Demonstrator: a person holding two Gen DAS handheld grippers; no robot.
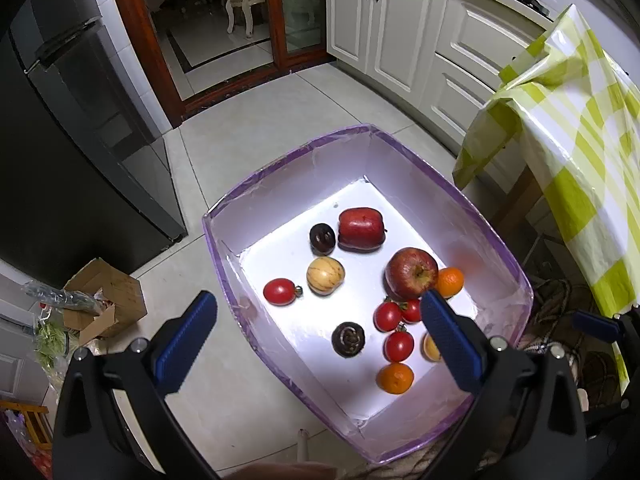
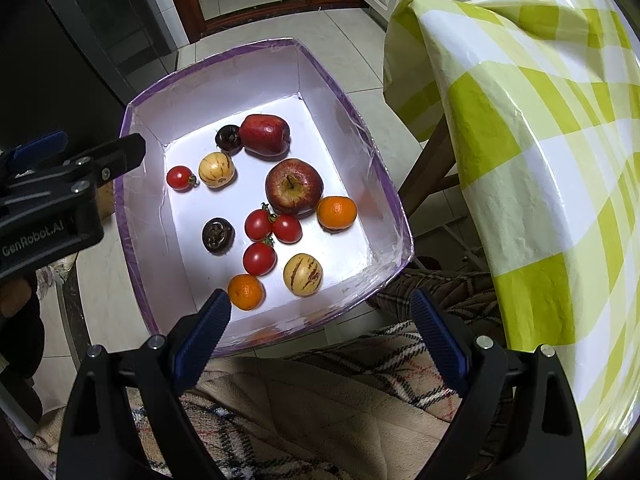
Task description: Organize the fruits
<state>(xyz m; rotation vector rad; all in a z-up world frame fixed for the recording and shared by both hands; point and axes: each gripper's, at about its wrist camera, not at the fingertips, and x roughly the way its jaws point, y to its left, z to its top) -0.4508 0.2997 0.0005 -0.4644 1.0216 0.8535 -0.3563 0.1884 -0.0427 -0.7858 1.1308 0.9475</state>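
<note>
Kitchen floor box [image 2: 152,120] holds fruits [image 2: 294,186] beyond right gripper [image 2: 320,312].

A green-checked tablecloth [image 2: 532,152] drapes a table near white cabinets [image 1: 400,36], a dark refrigerator [image 1: 80,120], and a cardboard box [image 1: 108,300].

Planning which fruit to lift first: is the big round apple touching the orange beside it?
Touching. In the right wrist view the apple and the orange meet with no white floor showing between them.

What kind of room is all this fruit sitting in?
Most likely a home kitchen: white cabinets under a counter, a dark fridge on a tiled floor, and a table with a green checked cloth beside the fruit box.
</note>
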